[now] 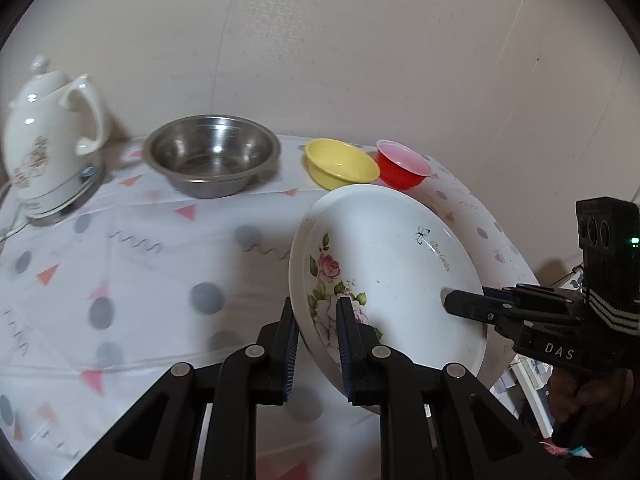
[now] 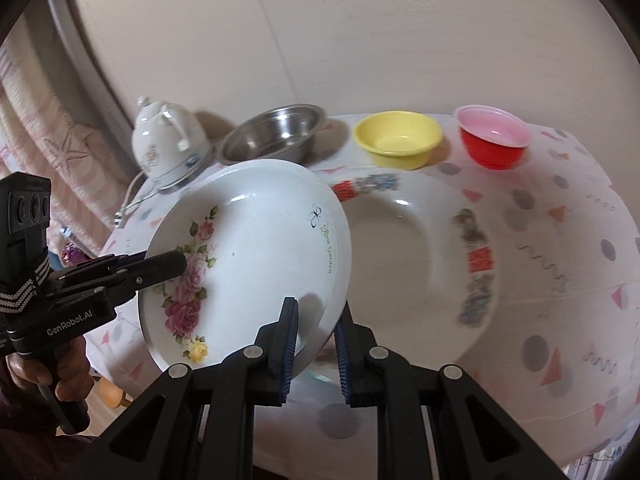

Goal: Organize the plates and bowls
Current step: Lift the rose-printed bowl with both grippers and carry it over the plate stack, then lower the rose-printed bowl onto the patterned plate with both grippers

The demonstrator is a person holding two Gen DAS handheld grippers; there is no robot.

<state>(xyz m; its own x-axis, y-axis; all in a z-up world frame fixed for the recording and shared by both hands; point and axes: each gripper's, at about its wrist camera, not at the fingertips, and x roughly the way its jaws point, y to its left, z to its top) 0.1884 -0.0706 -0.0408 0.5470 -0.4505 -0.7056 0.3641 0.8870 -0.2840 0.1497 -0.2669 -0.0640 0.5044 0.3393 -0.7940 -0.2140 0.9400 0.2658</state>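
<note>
the left gripper (image 1: 318,344) is closed tight on the rim of the rose plate (image 1: 392,264), and the right gripper (image 2: 318,344) is pinched on the other side of the same rim. the rose plate is held up in the air, tilted, above the table (image 1: 160,248). a second plate, the big plate (image 2: 420,248) with small pictures round its rim, is seen lying flat on the table just behind the rose plate in the right wrist view.

at the back of the table a steel bowl (image 1: 212,156), a yellow bowl (image 1: 340,164) and a red bowl (image 1: 404,164) are set in a row. the yellow bowl and the red bowl are just beside each other. a white kettle (image 1: 48,128) is stood at the left back corner, near the steel bowl.

the wall (image 1: 360,40) is right behind the row of bowls. much bare spotted cloth is left in the middle and front left of the table. the table's right edge is close to the red bowl.
</note>
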